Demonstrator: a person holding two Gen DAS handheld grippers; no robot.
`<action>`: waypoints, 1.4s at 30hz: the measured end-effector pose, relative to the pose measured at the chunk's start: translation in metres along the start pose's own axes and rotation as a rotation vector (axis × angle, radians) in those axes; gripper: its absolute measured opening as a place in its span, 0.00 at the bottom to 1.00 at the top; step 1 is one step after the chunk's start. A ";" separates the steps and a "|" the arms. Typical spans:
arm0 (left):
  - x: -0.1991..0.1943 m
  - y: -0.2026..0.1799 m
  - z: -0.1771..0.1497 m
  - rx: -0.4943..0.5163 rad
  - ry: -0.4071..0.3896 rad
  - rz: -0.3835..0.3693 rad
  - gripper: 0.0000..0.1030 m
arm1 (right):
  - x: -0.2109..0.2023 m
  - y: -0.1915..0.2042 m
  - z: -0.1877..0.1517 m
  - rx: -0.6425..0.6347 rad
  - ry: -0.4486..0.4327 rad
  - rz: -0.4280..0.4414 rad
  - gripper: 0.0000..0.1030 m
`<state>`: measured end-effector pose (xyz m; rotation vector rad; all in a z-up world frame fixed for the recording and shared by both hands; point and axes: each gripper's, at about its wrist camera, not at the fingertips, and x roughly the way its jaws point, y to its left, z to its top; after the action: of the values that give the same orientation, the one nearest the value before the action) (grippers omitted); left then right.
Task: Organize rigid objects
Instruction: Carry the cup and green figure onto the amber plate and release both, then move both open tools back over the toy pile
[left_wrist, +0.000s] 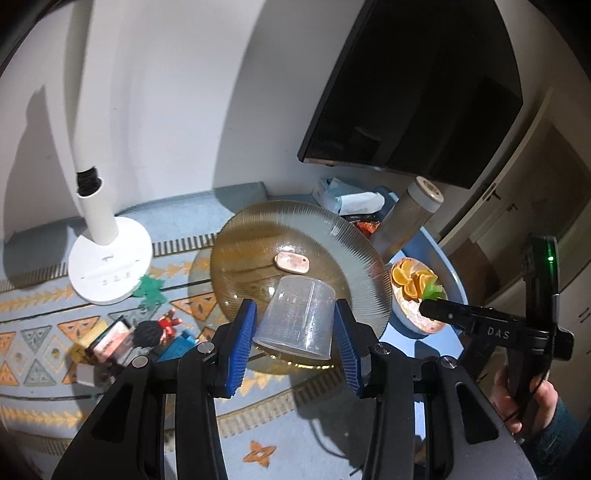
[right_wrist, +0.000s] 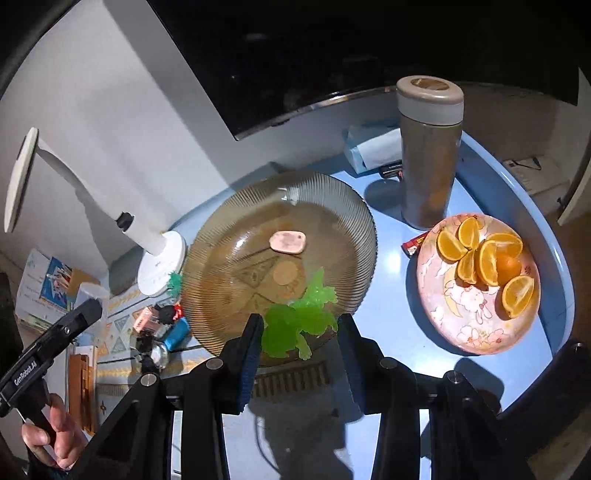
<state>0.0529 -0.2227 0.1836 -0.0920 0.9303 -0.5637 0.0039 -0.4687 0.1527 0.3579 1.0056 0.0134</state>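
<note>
**Cup in my left grip, green figure in my right, both over the glass plate**

While my left gripper (left_wrist: 295, 325) hangs above the ribbed amber glass plate (left_wrist: 258, 236), its blue pads (left_wrist: 242, 343) press on both sides of a clear plastic measuring cup (left_wrist: 299, 321), which lies tilted with its mouth toward me. Beyond the cup, a small pink oblong piece (left_wrist: 291, 263) rests on the floor of the plate.

My right gripper (right_wrist: 299, 343) has its jaws set narrowly, and a translucent green figure (right_wrist: 295, 321) sits between them over the near rim of the same glass plate (right_wrist: 221, 236). The figure reaches the left pad; whether the right pad touches it I cannot tell, though it appears carried off the plate. The pink piece (right_wrist: 287, 242) lies farther in, apart from the figure.

Right of the glass plate, on the blue tray (right_wrist: 546, 236), stands a pink flowered dish (right_wrist: 461, 317) of orange wedges (right_wrist: 487, 262), and behind it an upright grey flask (right_wrist: 428, 151). Left of the plate stands a white desk lamp (left_wrist: 110, 266), with small toys (left_wrist: 155, 332) near it on the patterned cloth (left_wrist: 44, 332).
</note>
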 end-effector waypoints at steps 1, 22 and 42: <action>0.004 -0.003 0.001 0.004 0.003 0.004 0.38 | 0.002 0.001 0.002 -0.012 0.004 -0.001 0.39; 0.089 -0.023 0.009 0.087 0.139 0.087 0.98 | 0.064 -0.016 0.018 -0.038 0.141 -0.039 0.41; 0.015 0.087 -0.044 -0.184 0.152 0.121 0.99 | 0.056 0.040 -0.007 -0.073 0.117 -0.089 0.58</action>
<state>0.0622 -0.1487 0.1194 -0.1587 1.1276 -0.3753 0.0346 -0.4193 0.1150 0.2477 1.1330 -0.0099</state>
